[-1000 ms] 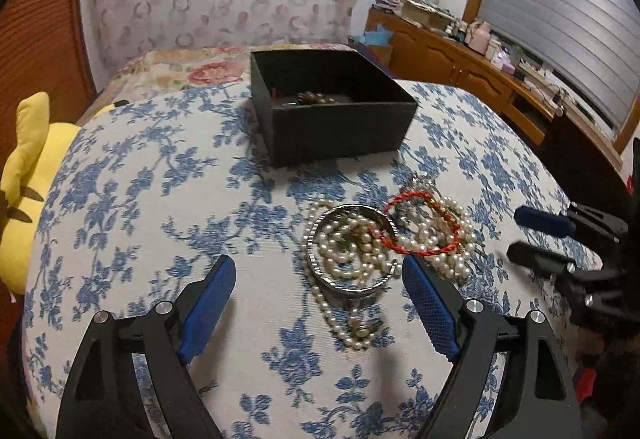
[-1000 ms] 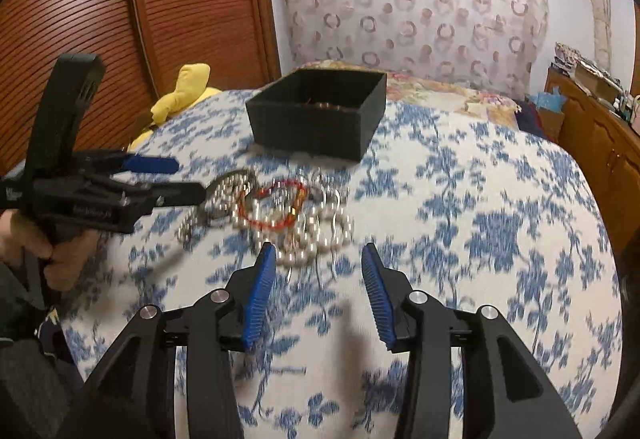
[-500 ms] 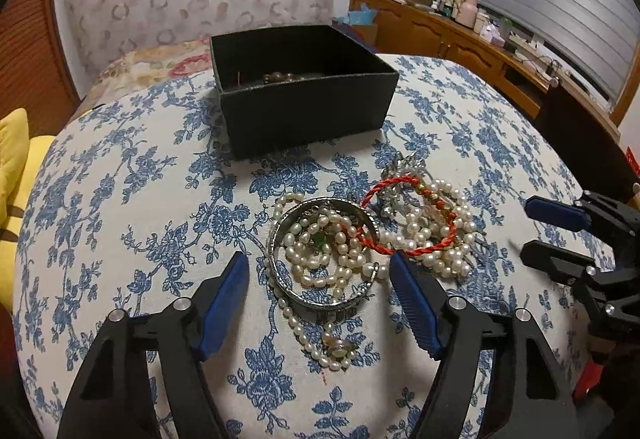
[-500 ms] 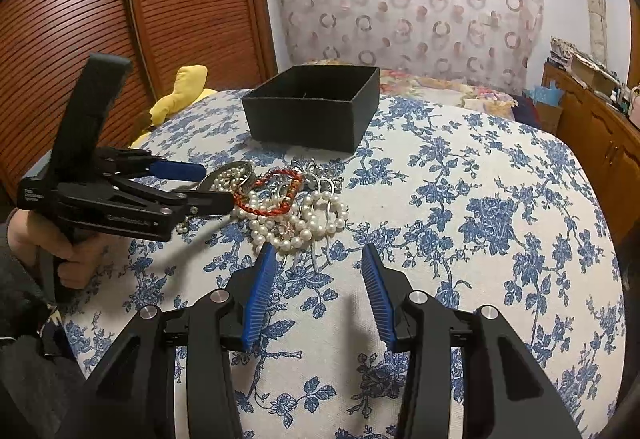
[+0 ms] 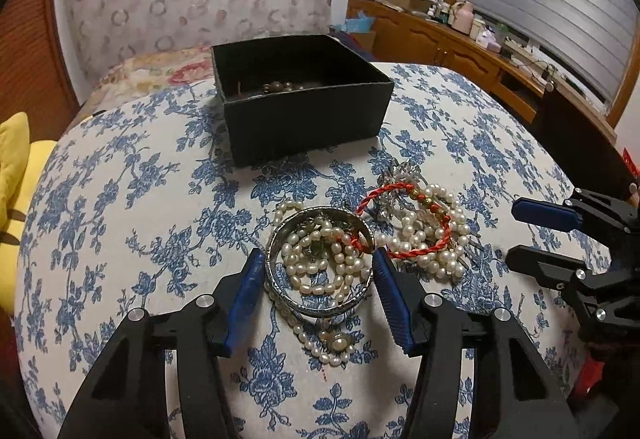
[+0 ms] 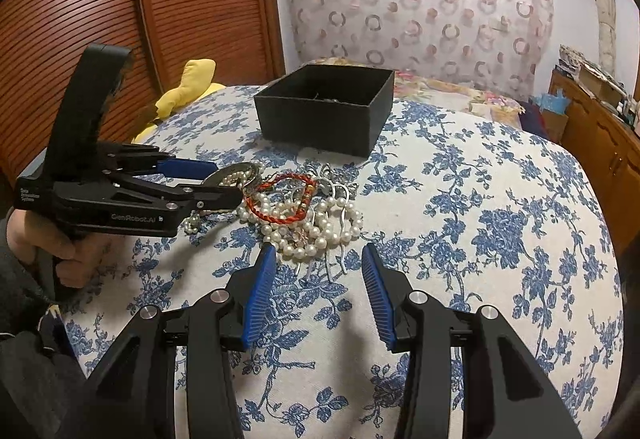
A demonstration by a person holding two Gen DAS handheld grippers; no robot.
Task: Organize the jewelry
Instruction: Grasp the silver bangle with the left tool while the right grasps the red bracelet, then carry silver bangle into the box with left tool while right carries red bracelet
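Silver bangle (image 5: 320,263) in front of the black box (image 5: 300,95) is being closed on by left tongs (image 5: 318,295), pads not yet pressing; right tongs (image 6: 316,295) held apart, empty; lift into box judged next.

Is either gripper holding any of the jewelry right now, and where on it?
Nothing is held yet. The left gripper jaws are closing around the silver bangle, either side of its rim. The right gripper is open, empty.
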